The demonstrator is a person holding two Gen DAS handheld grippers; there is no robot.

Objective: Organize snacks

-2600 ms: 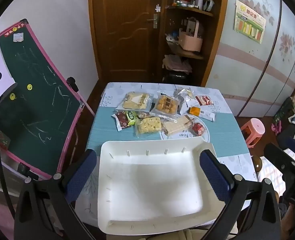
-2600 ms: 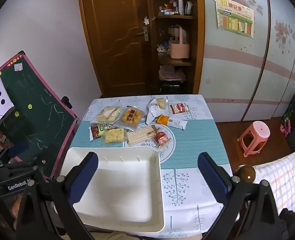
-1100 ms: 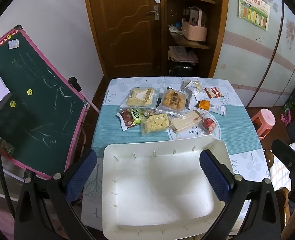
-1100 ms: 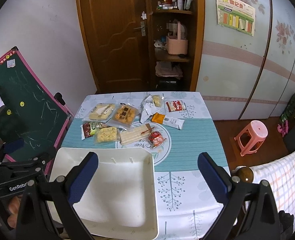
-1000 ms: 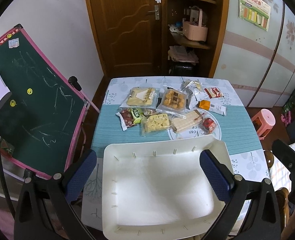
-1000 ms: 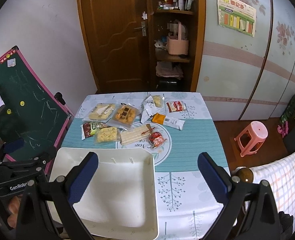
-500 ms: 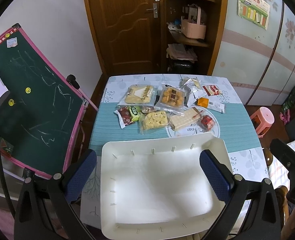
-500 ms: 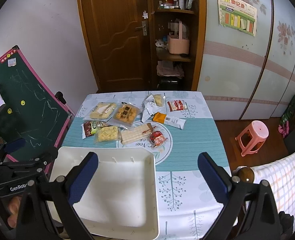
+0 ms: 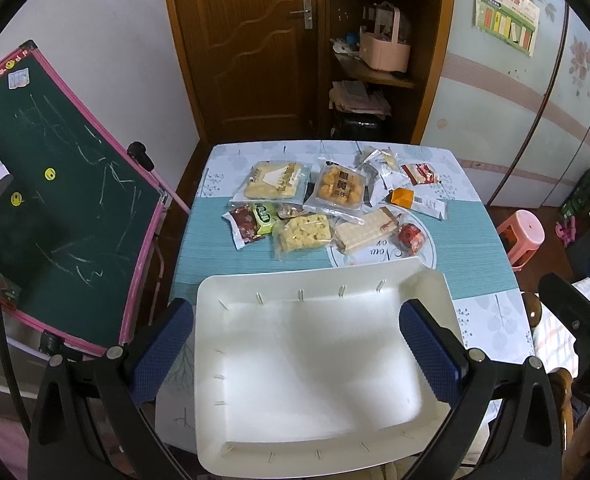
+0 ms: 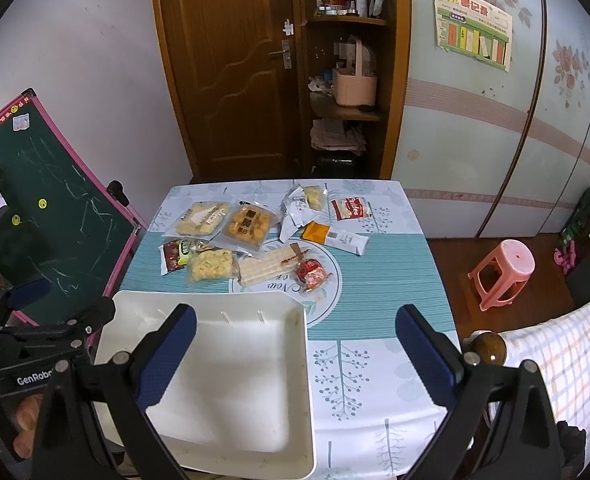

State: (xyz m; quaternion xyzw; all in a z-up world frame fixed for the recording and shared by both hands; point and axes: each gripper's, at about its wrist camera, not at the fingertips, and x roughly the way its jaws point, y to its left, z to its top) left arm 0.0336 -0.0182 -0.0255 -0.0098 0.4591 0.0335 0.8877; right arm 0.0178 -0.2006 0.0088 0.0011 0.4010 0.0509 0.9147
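Note:
A white empty tray (image 9: 427, 284) (image 10: 295, 360) lies at the near edge of the table (image 9: 475, 264). Several snack packets lie beyond it: a yellow cracker bag (image 9: 301, 234) (image 10: 211, 265), a wafer pack (image 9: 365, 232) (image 10: 269, 266), a small red packet (image 9: 411, 236) (image 10: 311, 272), an orange biscuit bag (image 9: 341, 188) (image 10: 249, 222), and others. My left gripper (image 9: 297, 352) is open and empty above the tray. My right gripper (image 10: 295, 352) is open and empty over the tray's right rim. The left gripper's body shows at the lower left of the right wrist view.
A green chalkboard easel (image 9: 55, 216) leans left of the table. A pink stool (image 10: 503, 272) stands on the floor at the right. A wooden door (image 10: 231, 68) and a shelf with a pink basket (image 10: 353, 84) are behind the table. A checked cloth (image 10: 555, 360) lies at the near right.
Both grippers have drifted slightly; the view of the table and tray shifts a little. Both stay open and empty. The snacks and tray have not moved.

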